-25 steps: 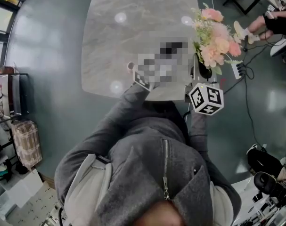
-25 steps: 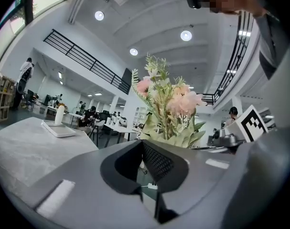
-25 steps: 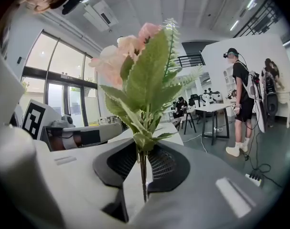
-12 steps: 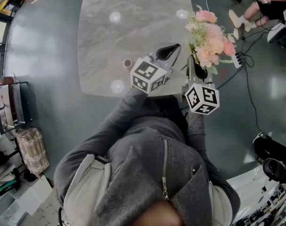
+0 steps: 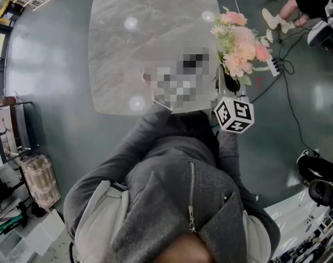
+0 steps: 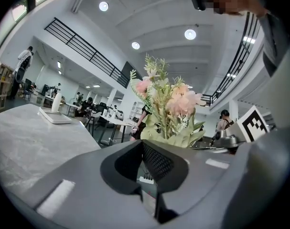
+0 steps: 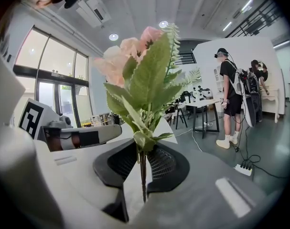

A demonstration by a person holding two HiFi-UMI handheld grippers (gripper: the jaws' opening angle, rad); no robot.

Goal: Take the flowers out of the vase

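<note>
Right gripper [image 7: 143, 175] is clamped on the thin stems of the flowers [image 7: 145, 75], which stand upright between its jaws at the right edge of the desk [image 5: 144, 43]. Left gripper [image 6: 149, 182] holds nothing, its jaws a narrow slit apart, facing the bouquet.

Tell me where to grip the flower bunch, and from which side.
Grip the bare stems just under the lowest leaves, coming in roughly level from the side so the jaws close across them. The stems stand upright, thin and gathered together. The blossoms above spread wide and would likely crush. The right gripper is clamped exactly there.
</note>
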